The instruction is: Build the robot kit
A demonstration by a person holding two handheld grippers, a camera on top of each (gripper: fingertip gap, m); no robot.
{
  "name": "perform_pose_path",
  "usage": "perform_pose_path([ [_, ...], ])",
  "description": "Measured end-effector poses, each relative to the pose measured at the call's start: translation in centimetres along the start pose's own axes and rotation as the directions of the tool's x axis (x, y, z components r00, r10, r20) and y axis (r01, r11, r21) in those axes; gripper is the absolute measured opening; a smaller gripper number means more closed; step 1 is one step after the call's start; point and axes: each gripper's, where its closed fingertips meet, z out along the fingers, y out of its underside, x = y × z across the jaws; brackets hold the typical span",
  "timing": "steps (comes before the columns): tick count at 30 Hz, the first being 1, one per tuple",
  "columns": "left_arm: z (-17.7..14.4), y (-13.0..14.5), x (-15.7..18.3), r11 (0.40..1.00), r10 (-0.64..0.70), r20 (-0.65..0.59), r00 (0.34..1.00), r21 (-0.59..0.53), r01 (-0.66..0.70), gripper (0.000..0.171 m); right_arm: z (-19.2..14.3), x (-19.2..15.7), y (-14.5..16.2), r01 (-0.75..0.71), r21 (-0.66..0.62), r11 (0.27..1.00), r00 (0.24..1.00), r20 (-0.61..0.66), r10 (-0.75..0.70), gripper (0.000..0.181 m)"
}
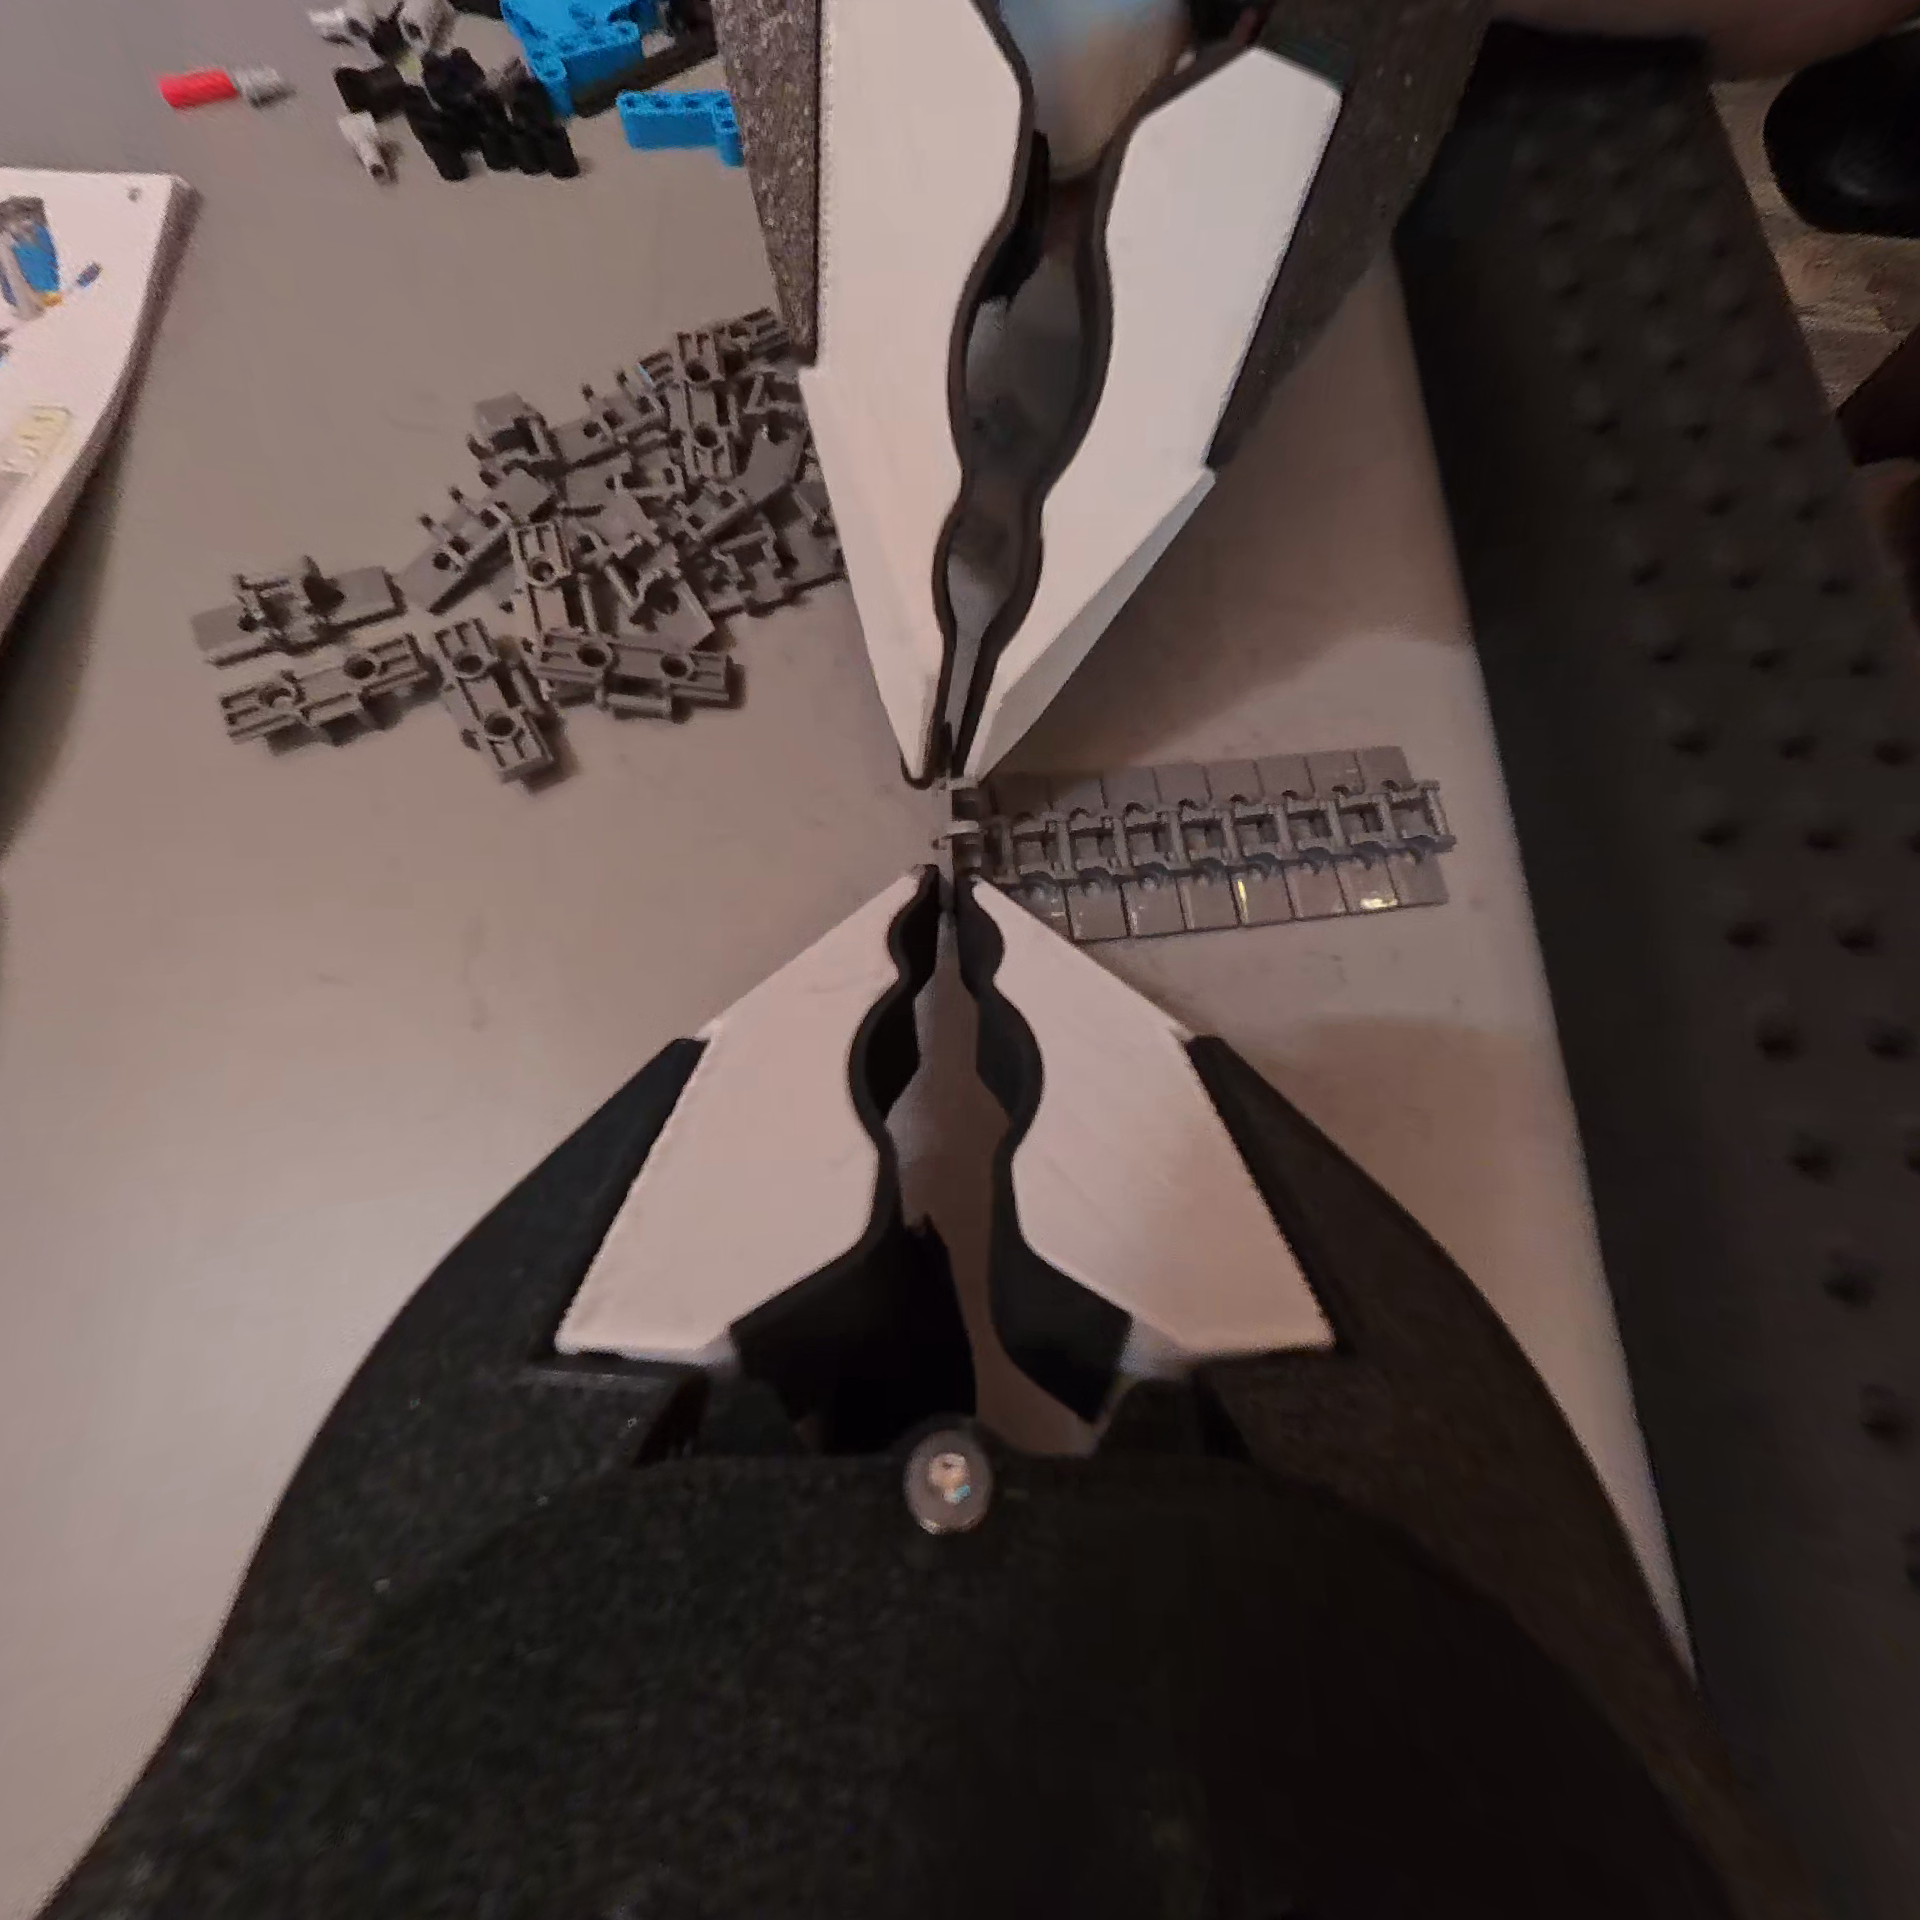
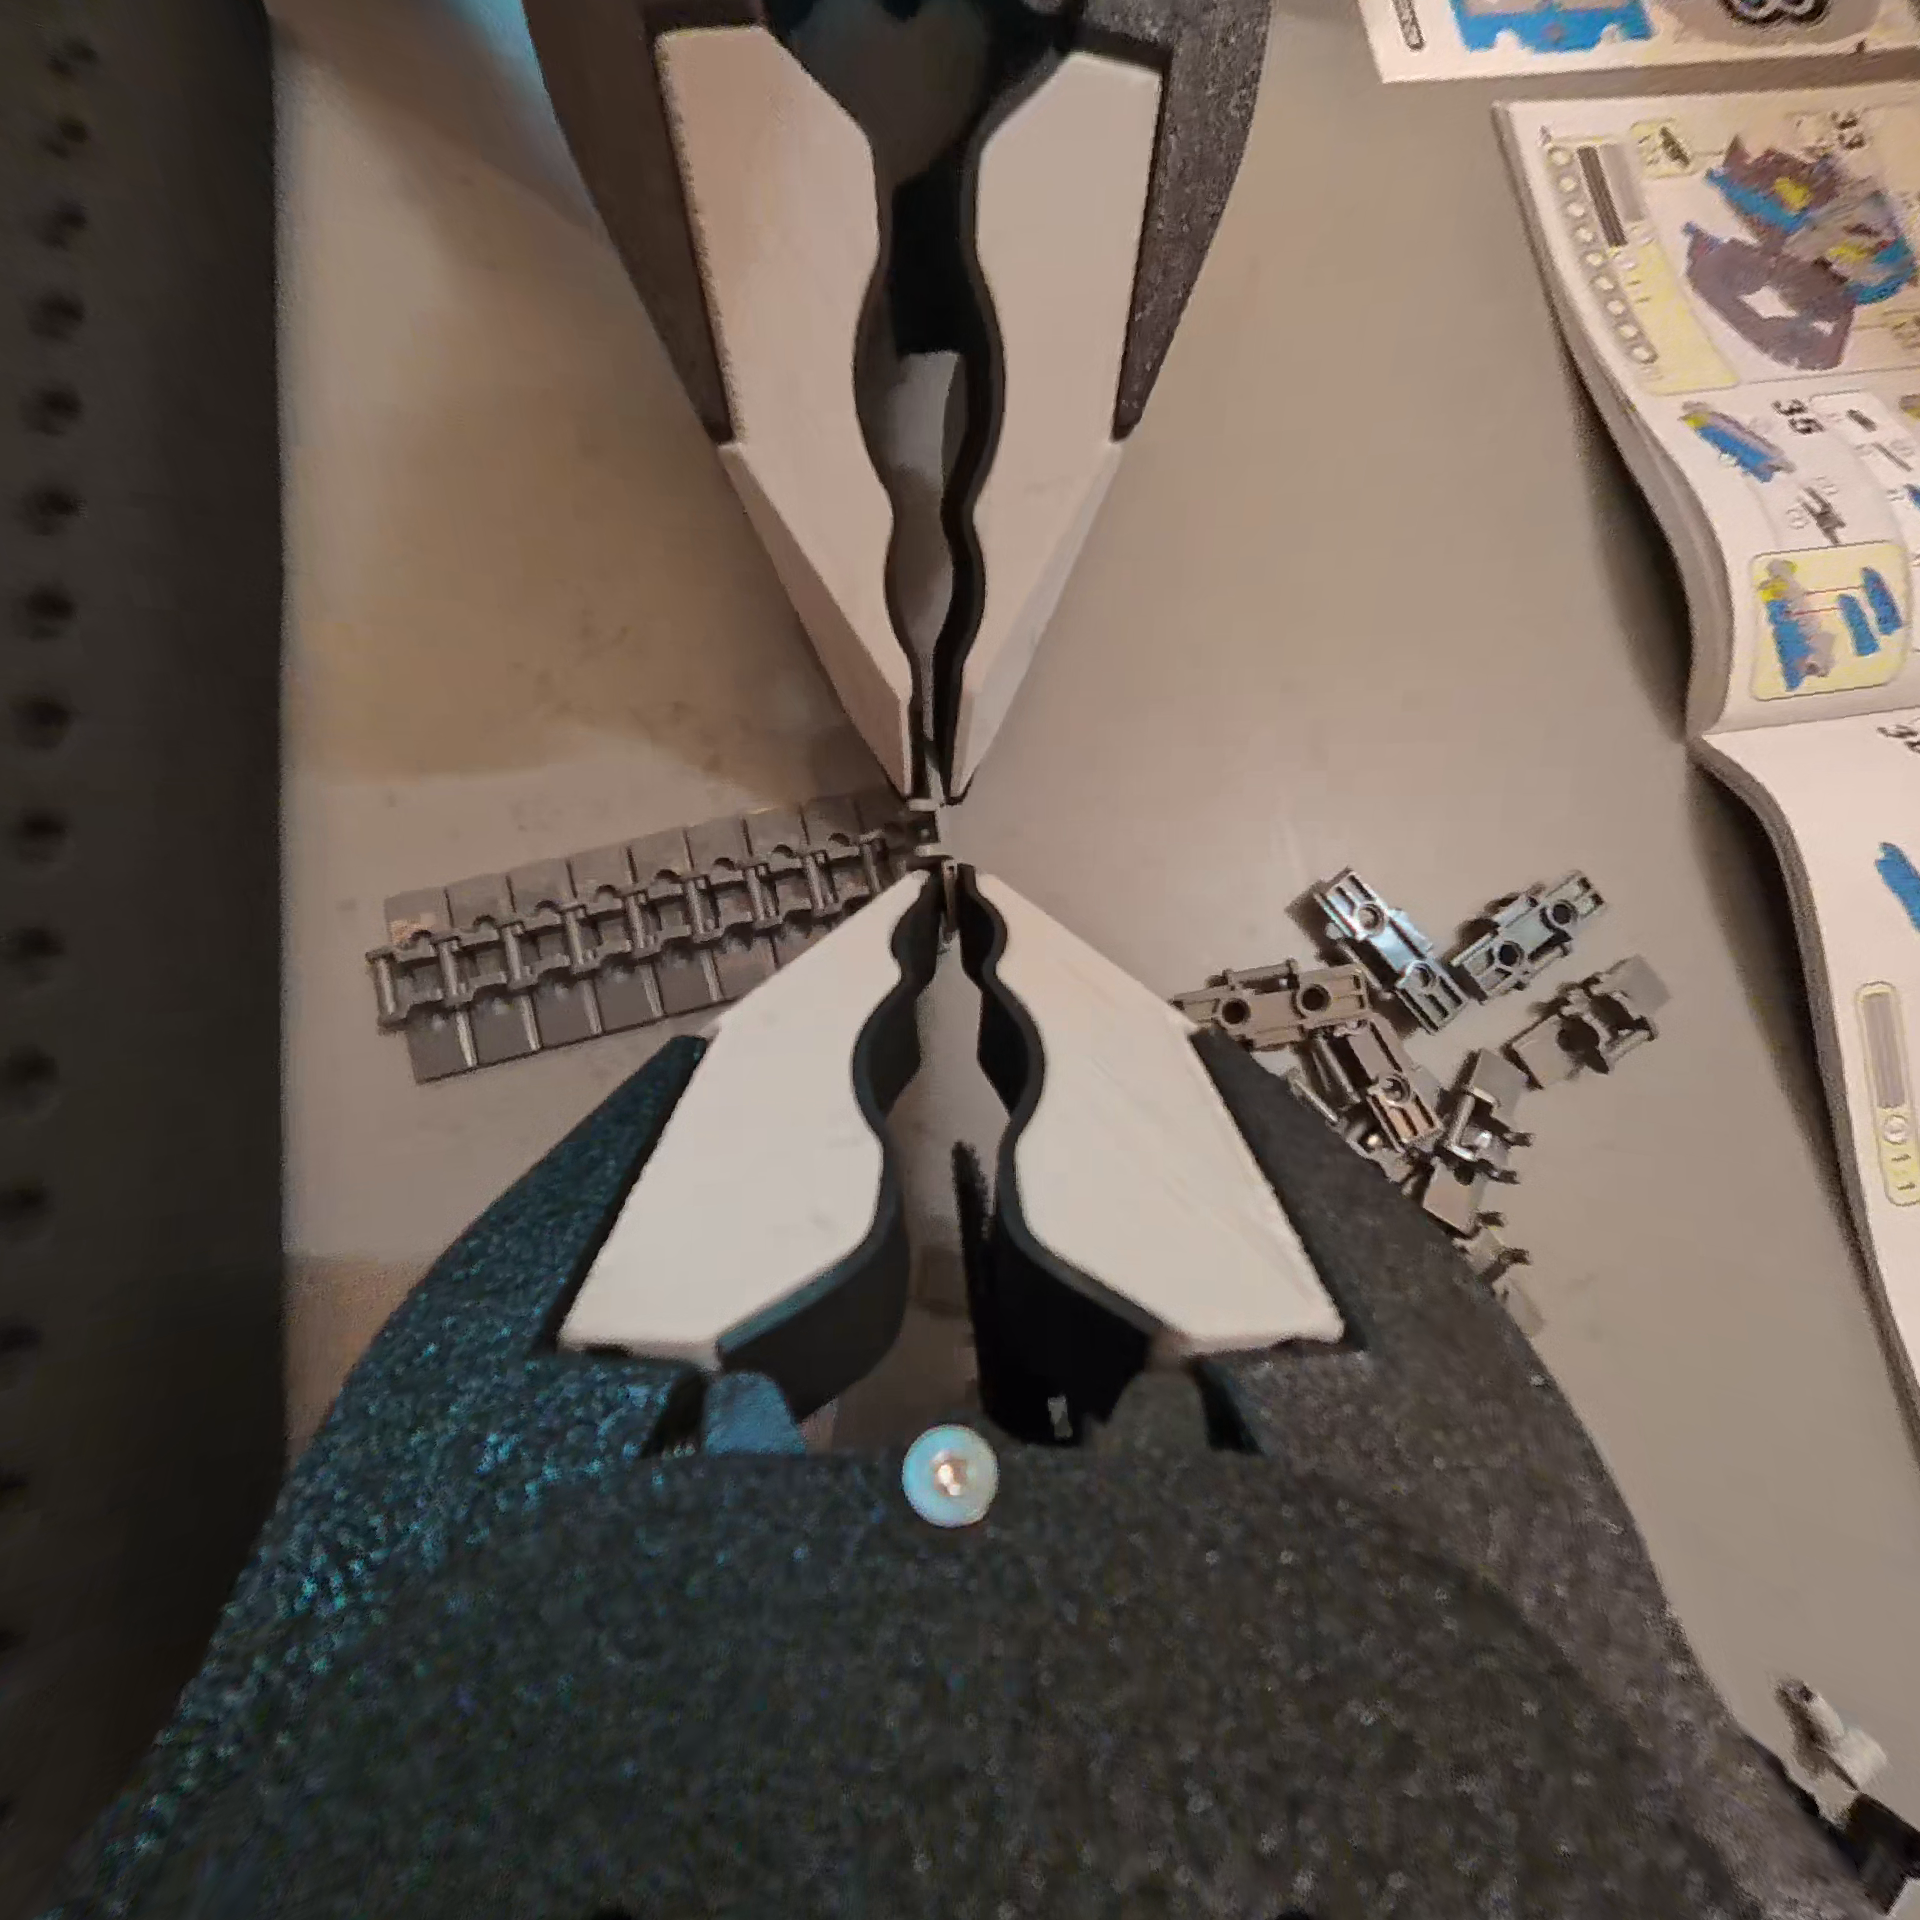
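— Fingers [image 1: 940,904] in the left wrist view?
— Clenched on the grey track strip [image 1: 1226,847], which lies by the bench [image 1: 312,1039] edge; loose links [image 1: 582,561] are piled nearby.
— Right wrist view?
— Right fingers [image 2: 940,888] pinch the same strip's end link; booklet [image 2: 1766,468] beyond.

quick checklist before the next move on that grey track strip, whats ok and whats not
1. Left gripper shut on the end link of the track strip: ok.
2. Right gripper shut on the same end link: ok.
3. Rest of strip lies flat on the table: ok.
4. Loose grey links lie apart from the strip: ok.
5. End link fully joined to the strip: cannot tell, the fingertips hide it.
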Motion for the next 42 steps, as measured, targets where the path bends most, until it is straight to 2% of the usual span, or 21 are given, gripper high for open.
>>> perform_pose_path([
  [8,0.2,0.4,-0.2,0.999,-0.021,0.008,1.0,-0.027,0.021,0.003,0.5,0.3,0.4,0.024,-0.021,1.0,1.0,-0.01,-0.024,0.003],
  [20,0.5,0.9,-0.1,0.993,0.057,0.082,0.995,-0.104,-0.048,0.003,0.8,0.0,0.6,0.019,-0.113,0.993,0.999,-0.026,-0.022,0.003],
  [26,0.5,0.8,-0.1,0.996,0.028,0.066,0.997,-0.09,-0.022,0.003,0.8,0.0,0.6,-0.025,-0.095,0.995,1.0,-0.007,0.024,0.003],
  [29,0.5,0.8,0.0,0.996,-0.041,0.034,0.999,-0.077,0.044,0.003,0.7,0.1,0.4,-0.056,-0.019,0.998,0.998,0.031,0.056,0.004],
  [30,0.5,0.9,-0.2,0.995,-0.052,0.035,0.998,-0.082,0.055,0.006,0.5,0.2,0.5,-0.07,-0.007,0.998,0.997,0.03,0.07,0.006],
  [32,0.3,0.9,-1.2,0.994,-0.08,0.072,0.994,-0.07,0.085,0.026,-0.2,0.8,0.3,-0.057,0.029,0.998,0.998,-0.005,0.058,0.017],
  [33,0.0,0.8,-1.4,0.993,-0.101,0.064,0.993,-0.057,0.105,0.027,-0.7,1.1,0.2,-0.052,0.049,0.997,0.998,-0.028,0.053,0.016],
  [36,-0.7,-0.2,-1.1,0.988,-0.15,-0.013,0.989,0.022,0.151,0.023,-1.5,1.0,0.1,-0.057,0.092,0.994,0.998,-0.026,0.059,0.011],
  [37,-0.9,-0.4,-0.9,0.987,-0.154,-0.035,0.987,0.034,0.155,0.017,-1.4,0.7,0.1,-0.059,0.095,0.994,0.998,-0.018,0.061,0.009],
  [39,-0.8,-0.3,-0.3,0.991,-0.13,-0.061,0.99,0.031,0.132,0.003,-1.2,0.2,0.2,-0.029,0.092,0.995,0.999,-0.022,0.031,0.0],
  [42,0.2,0.7,0.0,0.996,-0.08,-0.031,0.996,-0.04,0.079,0.0,-0.6,0.0,0.4,0.012,0.057,0.998,0.998,-0.056,-0.009,0.001],
])
